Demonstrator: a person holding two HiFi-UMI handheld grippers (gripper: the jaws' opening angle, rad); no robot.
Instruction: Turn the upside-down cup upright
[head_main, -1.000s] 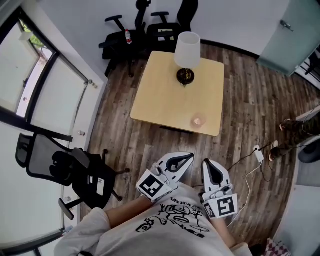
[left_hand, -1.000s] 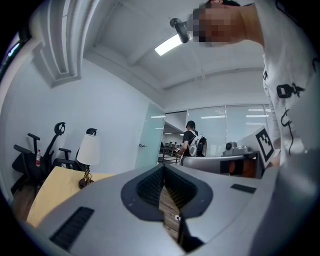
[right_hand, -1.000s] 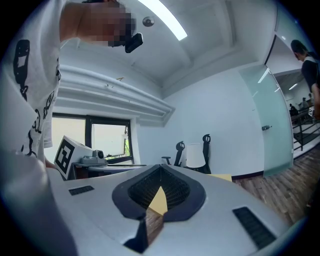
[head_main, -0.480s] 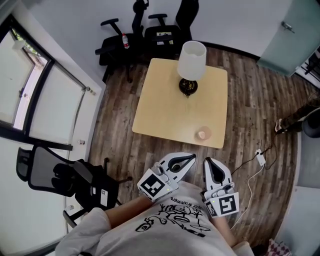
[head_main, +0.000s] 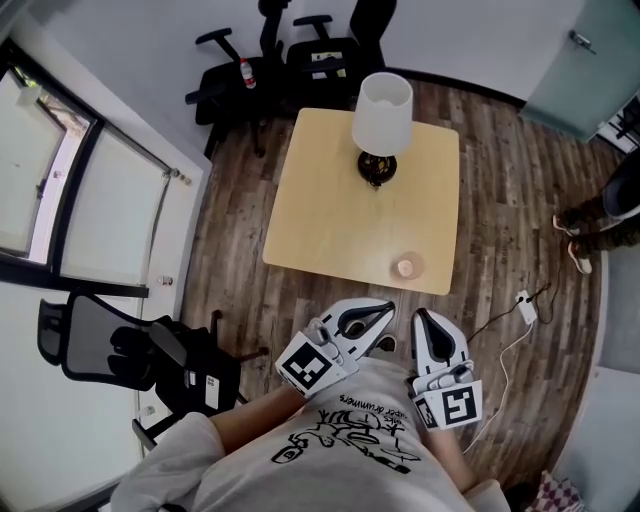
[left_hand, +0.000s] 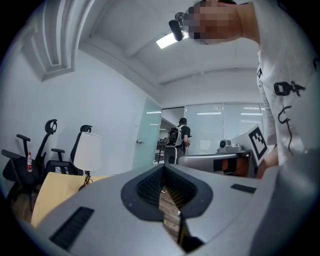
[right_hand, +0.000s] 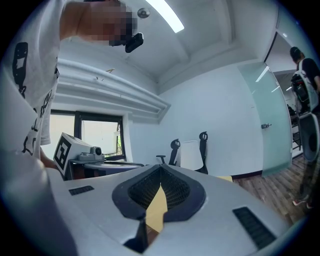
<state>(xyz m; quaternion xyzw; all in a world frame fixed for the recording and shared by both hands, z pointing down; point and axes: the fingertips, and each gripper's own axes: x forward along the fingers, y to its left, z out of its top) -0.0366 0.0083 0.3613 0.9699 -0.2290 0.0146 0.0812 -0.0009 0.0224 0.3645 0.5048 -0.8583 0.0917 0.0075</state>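
Observation:
A small pale cup (head_main: 405, 267) stands near the front right edge of the square wooden table (head_main: 320, 220) in the head view; it is too small to tell which way up it sits. Both grippers are held side by side in front of my chest, short of the table. My left gripper (head_main: 385, 309) is shut with nothing in it, its tips (left_hand: 163, 167) meeting in its own view. My right gripper (head_main: 424, 317) is shut and holds nothing too, and in its own view the tips (right_hand: 160, 170) meet. The cup shows in neither gripper view.
A table lamp with a white shade (head_main: 382, 112) stands at the table's far side. Black office chairs (head_main: 300, 55) stand beyond the table and another chair (head_main: 130, 350) at my left. A cable with a plug (head_main: 524, 308) lies on the floor at right, where a person's legs (head_main: 600, 215) show.
The table and cup have come closer to both grippers. Both stay shut and side by side. The person's legs at right have shifted up the picture.

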